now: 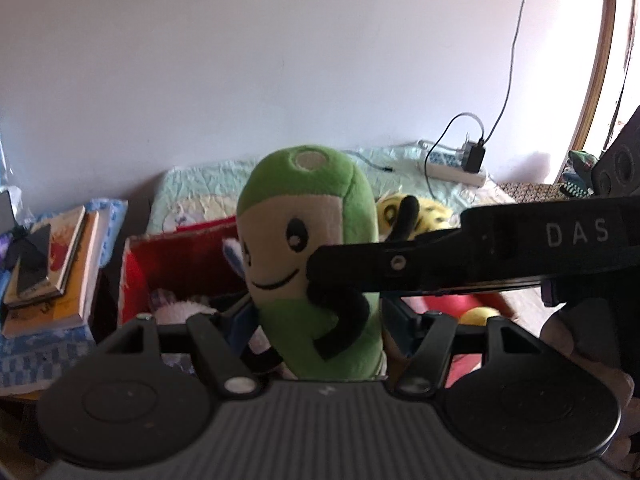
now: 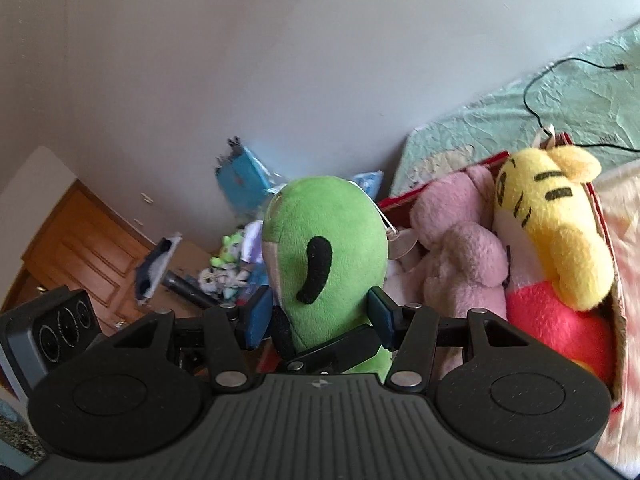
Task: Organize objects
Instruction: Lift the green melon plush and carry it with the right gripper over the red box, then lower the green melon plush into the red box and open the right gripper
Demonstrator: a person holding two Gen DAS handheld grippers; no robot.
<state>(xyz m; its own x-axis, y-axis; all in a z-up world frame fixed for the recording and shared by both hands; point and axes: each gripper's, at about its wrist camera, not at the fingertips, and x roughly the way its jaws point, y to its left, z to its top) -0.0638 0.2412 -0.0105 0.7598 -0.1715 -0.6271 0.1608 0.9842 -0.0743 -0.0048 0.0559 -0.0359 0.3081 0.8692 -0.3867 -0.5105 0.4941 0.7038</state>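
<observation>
With both the left gripper (image 1: 316,320) and right gripper (image 2: 320,312) fingers closed on the upright green plush (image 1: 310,256) above the red box (image 1: 176,264), release one side first before lowering it in.

Green plush toy (image 1: 312,264) showing a cream face and black limbs; red box (image 1: 168,264) showing through behind; yellow plush (image 2: 548,232) wearing black stripes above a red body; pink plush (image 2: 460,248) lying beside.
</observation>
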